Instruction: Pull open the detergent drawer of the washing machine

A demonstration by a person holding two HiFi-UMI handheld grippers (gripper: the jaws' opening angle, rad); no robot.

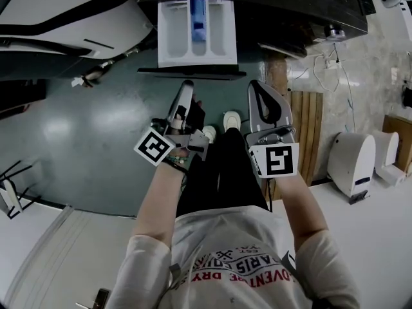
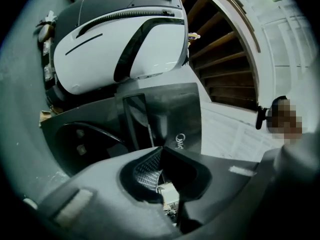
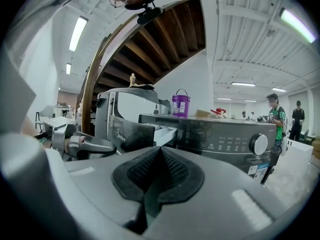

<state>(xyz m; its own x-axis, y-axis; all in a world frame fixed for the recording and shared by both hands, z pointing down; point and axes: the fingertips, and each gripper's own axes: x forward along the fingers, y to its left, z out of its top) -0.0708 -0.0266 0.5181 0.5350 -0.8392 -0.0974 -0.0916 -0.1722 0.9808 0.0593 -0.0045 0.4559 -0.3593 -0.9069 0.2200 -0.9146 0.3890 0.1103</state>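
The washing machine stands at the top of the head view, dark-fronted. Its detergent drawer is slid out toward me, white inside with a blue compartment, and its dark front panel faces me. My left gripper hangs just short of that panel, shut with nothing held. My right gripper is beside it to the right, also shut and empty. In the left gripper view the jaws meet below the drawer's front panel. In the right gripper view the jaws meet, with the open drawer beyond.
A white machine stands to the left of the washer. A wooden stair post and a white appliance are at the right. A purple bucket sits on the washer. People stand far back right. My shoes are below the grippers.
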